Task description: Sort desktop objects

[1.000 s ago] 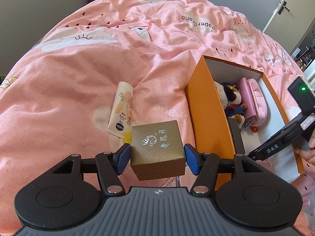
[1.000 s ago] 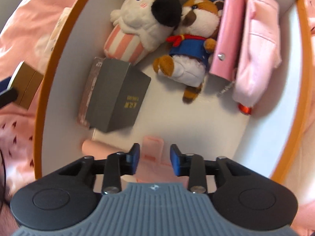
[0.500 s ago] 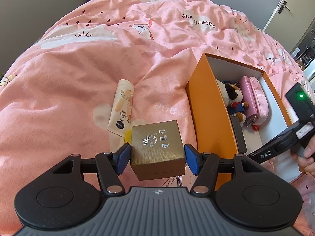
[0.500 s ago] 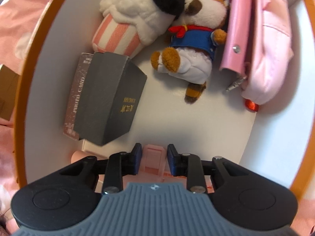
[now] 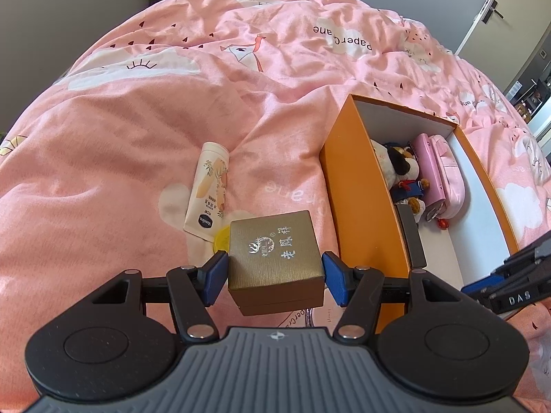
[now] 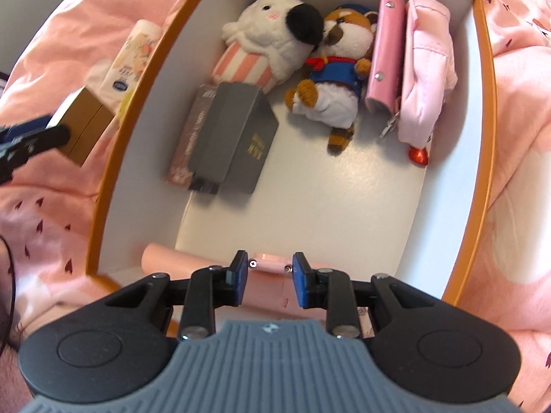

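**A:** What have you got in the left claw [image 5: 275, 275]?

**B:** You're pinching the gold jewellery box [image 5: 275, 247], one blue pad on each side wall, lid up. The grip is low and near its front edge, so keep it level. I'd guess it could swing if you tip it.

**A:** And around it?

**B:** At 11 o'clock a hand cream tube [image 5: 206, 186] lies on the bedspread [image 5: 137, 137], its yellow cap [image 5: 220, 237] just beside the gold box. At 2 o'clock stands the orange storage box [image 5: 358, 186], its near wall close to your right pad. You'll need to clear that wall before you cross over.

**A:** The right claw [image 6: 270, 273]?

**B:** Narrowly set, pinching a small pink hinged piece [image 6: 270, 264] at the near end of the orange box. I can't tell exactly what it is.

**A:** Where should things go?

**B:** From that claw, the bare white floor lies at 12 o'clock. The grey box [image 6: 237, 134] is at 11, the two plush toys [image 6: 275, 34] are beyond it, and the pink pouch [image 6: 427, 69] is at 1. Set the pink piece down on the bare patch and move that hand aside. Then bring the gold box in square, beside the grey one.
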`<state>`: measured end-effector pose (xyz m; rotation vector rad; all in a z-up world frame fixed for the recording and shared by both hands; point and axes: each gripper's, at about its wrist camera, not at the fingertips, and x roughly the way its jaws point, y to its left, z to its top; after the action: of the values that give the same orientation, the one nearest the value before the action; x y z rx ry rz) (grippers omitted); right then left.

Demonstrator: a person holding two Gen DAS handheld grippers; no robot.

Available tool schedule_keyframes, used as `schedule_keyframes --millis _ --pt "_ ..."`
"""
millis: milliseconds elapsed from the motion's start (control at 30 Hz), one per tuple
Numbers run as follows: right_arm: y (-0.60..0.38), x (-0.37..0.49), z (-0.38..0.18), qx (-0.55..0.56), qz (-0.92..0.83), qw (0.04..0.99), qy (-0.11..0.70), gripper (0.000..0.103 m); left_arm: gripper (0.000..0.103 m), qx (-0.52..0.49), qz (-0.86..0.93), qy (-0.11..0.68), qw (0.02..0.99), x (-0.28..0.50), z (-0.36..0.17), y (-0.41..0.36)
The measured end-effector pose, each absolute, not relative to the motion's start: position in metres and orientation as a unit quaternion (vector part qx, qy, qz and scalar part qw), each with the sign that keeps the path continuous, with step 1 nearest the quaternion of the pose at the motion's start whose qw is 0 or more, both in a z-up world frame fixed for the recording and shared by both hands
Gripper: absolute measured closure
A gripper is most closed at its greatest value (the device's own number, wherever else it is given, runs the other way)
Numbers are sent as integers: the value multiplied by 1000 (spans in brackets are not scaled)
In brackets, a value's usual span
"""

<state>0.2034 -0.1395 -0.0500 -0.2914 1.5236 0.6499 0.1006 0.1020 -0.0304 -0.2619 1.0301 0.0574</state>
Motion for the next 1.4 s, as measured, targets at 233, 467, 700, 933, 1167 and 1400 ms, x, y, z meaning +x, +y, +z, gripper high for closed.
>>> schedule_keyframes --millis 233,467,700,933,1167,1400 --pt "-146 201 -66 -114 296 656 685 73 34 -123 19 489 863 101 -27 97" --pt "-146 196 -71 -111 308 635 700 77 34 -121 12 490 864 100 -24 93" --pt "-158 206 -52 -97 299 673 669 77 34 -128 -9 478 869 96 -10 87" --pt "-173 200 -41 -90 290 728 614 77 34 -108 -60 450 885 95 24 53" --pt "-189 189 -43 -60 294 758 579 77 34 -101 -116 445 882 117 25 3" --pt "-186 168 -42 -100 263 821 496 77 34 -67 -131 469 871 144 0 -44"
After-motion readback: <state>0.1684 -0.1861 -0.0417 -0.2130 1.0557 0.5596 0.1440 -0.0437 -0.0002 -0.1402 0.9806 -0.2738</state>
